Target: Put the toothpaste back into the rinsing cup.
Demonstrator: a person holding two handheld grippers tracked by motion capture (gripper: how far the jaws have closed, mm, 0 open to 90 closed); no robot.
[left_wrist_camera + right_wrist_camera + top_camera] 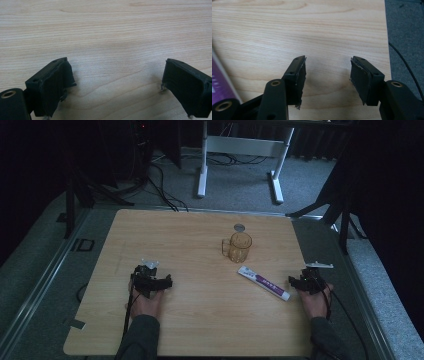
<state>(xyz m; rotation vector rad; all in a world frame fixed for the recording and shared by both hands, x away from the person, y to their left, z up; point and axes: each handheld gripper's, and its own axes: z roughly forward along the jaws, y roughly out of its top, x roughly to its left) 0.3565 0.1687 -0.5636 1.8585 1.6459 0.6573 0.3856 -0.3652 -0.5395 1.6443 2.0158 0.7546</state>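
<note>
A clear amber glass mug stands upright on the wooden table, right of centre. In front of it lies a white and purple tube, slanting toward the right; its purple side shows at the left edge of the right gripper view. My left gripper rests low over the table's left half, open, with bare wood between its jaws. My right gripper sits near the table's right edge, just right of the tube's cap end, open and holding nothing.
A small round grey disc lies on the table behind the mug. The table's right edge runs close beside my right gripper, with grey carpet and a black cable beyond. A white desk frame stands on the floor behind.
</note>
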